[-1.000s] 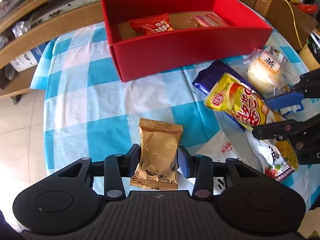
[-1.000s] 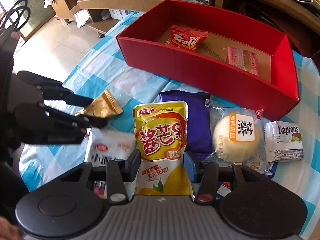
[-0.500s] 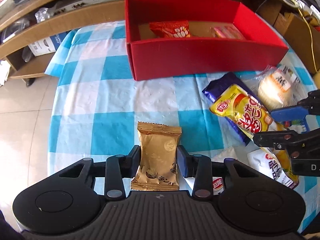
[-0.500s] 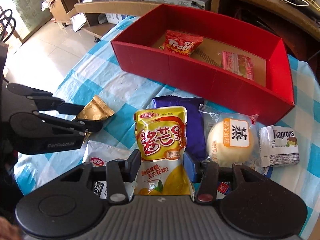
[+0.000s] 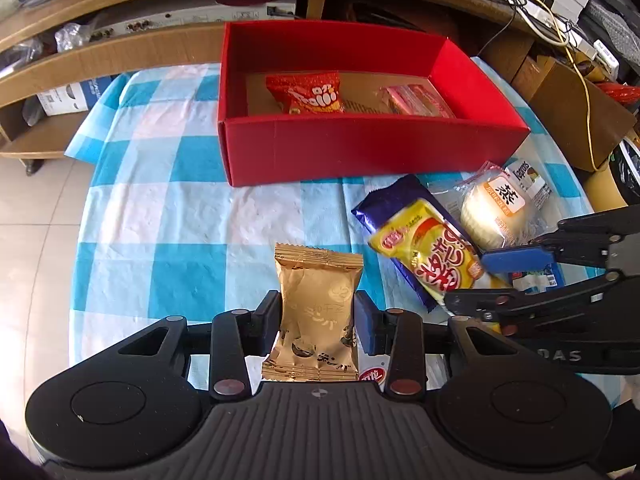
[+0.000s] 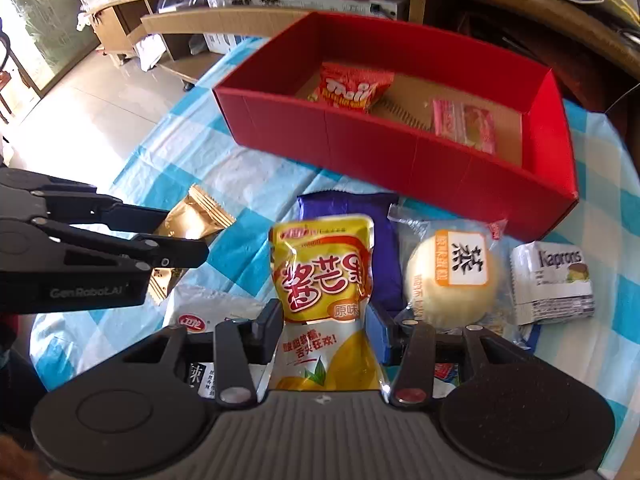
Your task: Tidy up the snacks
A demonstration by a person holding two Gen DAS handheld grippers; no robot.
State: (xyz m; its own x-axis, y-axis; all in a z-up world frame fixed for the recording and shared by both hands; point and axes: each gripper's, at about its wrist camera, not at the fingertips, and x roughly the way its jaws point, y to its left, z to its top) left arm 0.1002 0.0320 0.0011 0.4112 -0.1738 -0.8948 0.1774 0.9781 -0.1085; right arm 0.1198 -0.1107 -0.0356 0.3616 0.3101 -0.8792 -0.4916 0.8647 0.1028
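My left gripper is shut on a gold snack packet and holds it above the blue checked tablecloth. My right gripper is shut on a yellow snack pouch and holds it up over the other snacks. The red box stands open at the far side, with a red snack bag and a pink packet inside. The gold packet shows in the right wrist view too.
On the cloth lie a purple packet, a wrapped round bun, a white Kaprons packet and a white packet. Wooden shelves and cables stand behind the table. Floor lies left of the table edge.
Both grippers have risen and drawn back with their packets still held. The red box now shows further off, and more of its inside is visible.
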